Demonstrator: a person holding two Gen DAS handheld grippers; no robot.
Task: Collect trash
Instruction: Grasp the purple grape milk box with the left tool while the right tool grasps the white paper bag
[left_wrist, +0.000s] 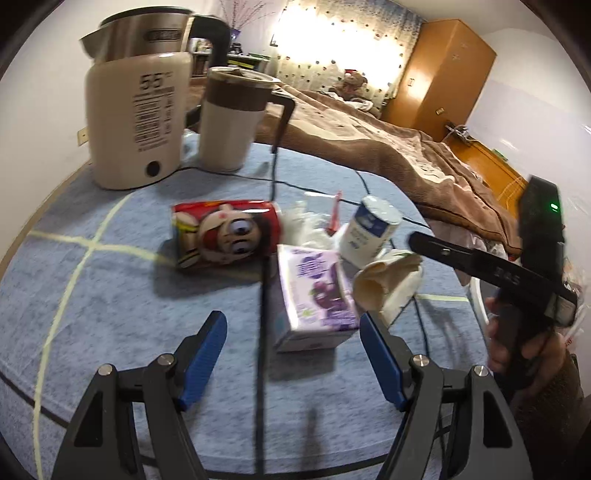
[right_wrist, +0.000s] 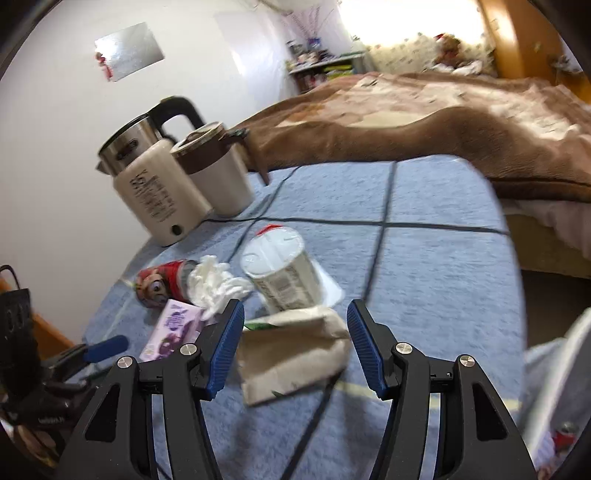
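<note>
- Left gripper (left_wrist: 293, 354): jaws apart, nothing clamped. Blue pads either side of the carton's near end, not touching it. A thin black cord (left_wrist: 264, 332) hangs down through the gap.
- Right gripper (right_wrist: 295, 350): jaws apart, nothing clamped. Crumpled cup sits in the gap just ahead of the pads; no contact visible.
- Carton (left_wrist: 314, 295): purple/white drink box w/ grape print, lying on the cloth, nearest item to left pads. In right view it's left of the left pad.
- Cup (right_wrist: 291, 354): crushed beige paper cup on its side, mouth open toward left cam, touching or just beside the carton's right edge.
- Bottle (right_wrist: 280, 273): white yogurt-type bottle, foil top, tilted, just behind the cup; flat white plastic piece under/behind it.
- Tissue (right_wrist: 214, 284): white wad betw. bottle and can.
- Can (left_wrist: 225, 232): red cartoon-print can on its side, left of tissue, behind carton.
- Red scrap (left_wrist: 334, 218): small, by tissue; can't tell what it is.
- All trash bunched mid-table on blue cloth (left_wrist: 92, 314) w/ grid lines.
- Kettle (left_wrist: 136, 122) & lidded mug (left_wrist: 232, 122) upright at back-left, touching or nearly.
- Bed w/ brown blanket (right_wrist: 424, 122) beyond table; wardrobe (left_wrist: 439, 70) far back.
- A hand (left_wrist: 517, 347) holds the right gripper, seen at right edge of left view.
</note>
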